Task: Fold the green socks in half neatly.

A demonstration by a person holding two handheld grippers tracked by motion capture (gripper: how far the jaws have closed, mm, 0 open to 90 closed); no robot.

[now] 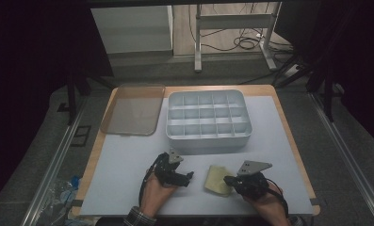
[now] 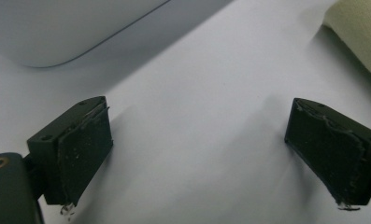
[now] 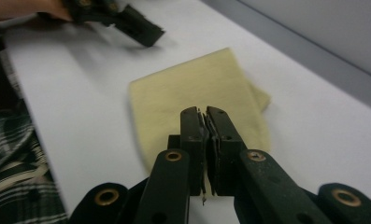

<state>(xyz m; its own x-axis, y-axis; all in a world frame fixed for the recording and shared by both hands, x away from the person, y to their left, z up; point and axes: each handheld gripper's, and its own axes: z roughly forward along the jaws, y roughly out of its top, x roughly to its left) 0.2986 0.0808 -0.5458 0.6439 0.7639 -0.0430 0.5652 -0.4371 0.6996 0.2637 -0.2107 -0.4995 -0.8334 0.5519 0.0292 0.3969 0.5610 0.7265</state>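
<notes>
right gripper (image 3: 205, 122): jaws together over yellow cloth's (image 3: 197, 93) near edge | left gripper (image 2: 199, 149): jaws apart, bare mat (image 2: 197, 93)

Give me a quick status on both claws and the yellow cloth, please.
Left claw open, over bare table. Right claw shut, tips over the near edge of the folded yellow cloth; grip unclear. Nothing in the way; divided tray stands beyond.

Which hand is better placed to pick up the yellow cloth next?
Right. The right claw, shut, is already over the near edge of the yellow cloth. The left claw stands open over bare table, with the cloth off to its side.
</notes>
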